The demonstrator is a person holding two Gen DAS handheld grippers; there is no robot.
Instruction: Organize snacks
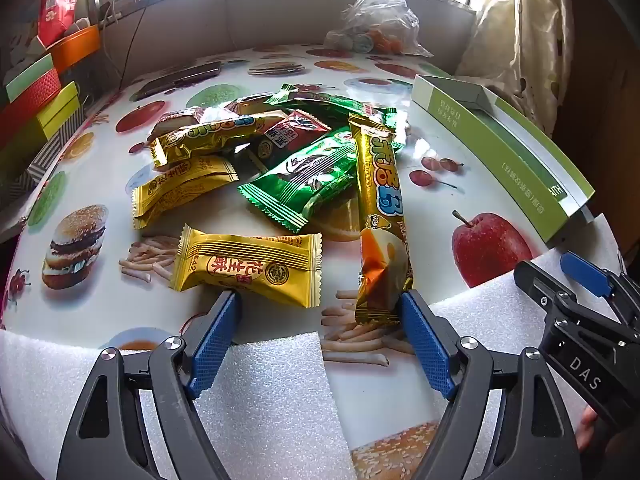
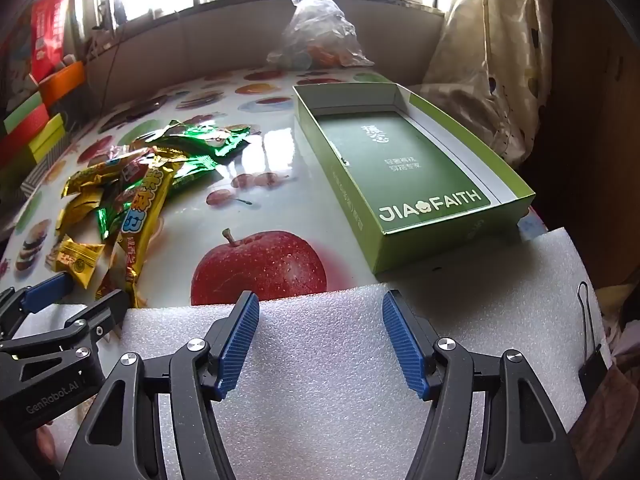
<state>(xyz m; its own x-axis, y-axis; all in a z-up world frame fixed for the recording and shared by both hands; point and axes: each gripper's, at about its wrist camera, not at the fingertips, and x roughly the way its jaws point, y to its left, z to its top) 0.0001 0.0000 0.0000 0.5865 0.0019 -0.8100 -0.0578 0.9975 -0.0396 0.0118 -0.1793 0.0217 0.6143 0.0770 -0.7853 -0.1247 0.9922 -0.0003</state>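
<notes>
Both grippers stand wide open and empty: the left gripper [image 1: 320, 304] poised at the near edge of the snack pile [image 1: 272, 160], the right gripper [image 2: 320, 308] over the white foam sheet [image 2: 340, 360]. The green box [image 2: 400, 168] beside the pile holds no snacks. Sorting looks unstarted; every packet remains to move.

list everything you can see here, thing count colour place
yellow snack packets: three, yellow, near and left side of the pile
long gold snack bars: two, gold with blue lettering, one on the pile's right, one at its left rear
green snack packets: at least two, green, pile's middle and rear
red-brown snack packet: one, mid pile
green box: one, open and empty, right of the pile
clear plastic bag: one, far edge by the window
coloured boxes: several, stacked far left
white foam sheet: near edge of the table
binder clip: one, black, foam's right edge
left gripper: open
right gripper: open, over foam
</notes>
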